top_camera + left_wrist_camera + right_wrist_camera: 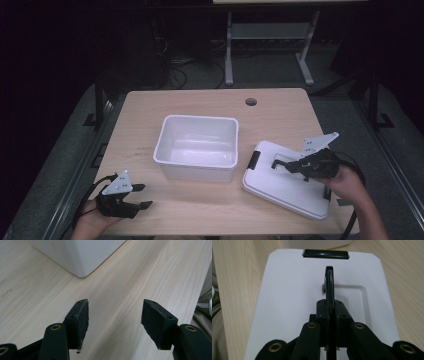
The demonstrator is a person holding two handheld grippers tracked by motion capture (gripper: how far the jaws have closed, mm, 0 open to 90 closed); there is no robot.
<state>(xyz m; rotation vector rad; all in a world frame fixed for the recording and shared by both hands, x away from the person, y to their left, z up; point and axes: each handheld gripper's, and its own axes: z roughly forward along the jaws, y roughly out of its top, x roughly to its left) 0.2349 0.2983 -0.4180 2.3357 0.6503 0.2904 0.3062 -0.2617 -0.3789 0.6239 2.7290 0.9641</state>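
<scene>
Gripping the lid's black handle (329,282) edge-on, the right gripper (289,165) has its jaws clamped tight on it, the handle standing upright out of its recess in the white lid (280,187). That lid lies flat on the wooden table (145,112), just to the right of the open white bin (197,147) and close to its corner. The work in hand looks like raising the lid so it can go onto the bin. To do it well, the lift should go straight up until the lid clears the table, since the handle pivots and the lid may swing or tip once its weight hangs from it. The black latch (325,253) at the far edge should then be steered toward the matching side of the bin, with the lid kept level so its rim seats all round instead of catching one corner. The left gripper (141,196) rests low at the table's near left, its jaws parted on nothing, and could steady the bin wall if the bin slides.
</scene>
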